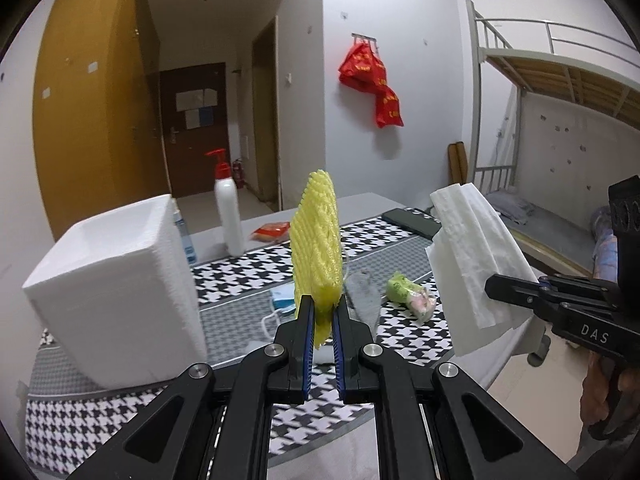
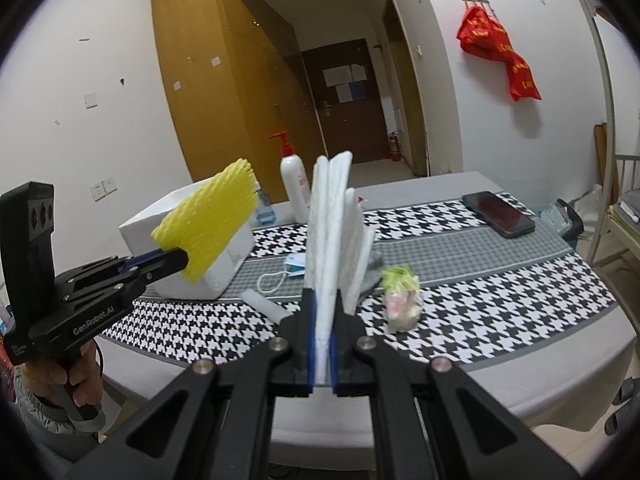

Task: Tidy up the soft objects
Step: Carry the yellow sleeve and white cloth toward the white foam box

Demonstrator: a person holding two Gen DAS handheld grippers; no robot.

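My left gripper (image 1: 323, 312) is shut on a yellow foam net (image 1: 318, 240) and holds it upright above the table; it also shows in the right wrist view (image 2: 208, 220). My right gripper (image 2: 323, 308) is shut on a folded white paper towel (image 2: 334, 232), held up in the air; it shows at the right of the left wrist view (image 1: 476, 256). A white foam box (image 1: 116, 292) stands open on the table at the left. On the cloth lie a face mask (image 2: 294, 268), a grey cloth (image 1: 364, 296), a green-pink wrapped bundle (image 2: 400, 296) and a small white foam strip (image 2: 266, 304).
The table has a houndstooth cloth (image 2: 500, 292). A white pump bottle (image 1: 229, 208), a small water bottle (image 1: 185, 236), a red packet (image 1: 272, 232) and a black phone (image 2: 498, 214) lie toward the back. A bunk bed (image 1: 560, 92) stands at the right.
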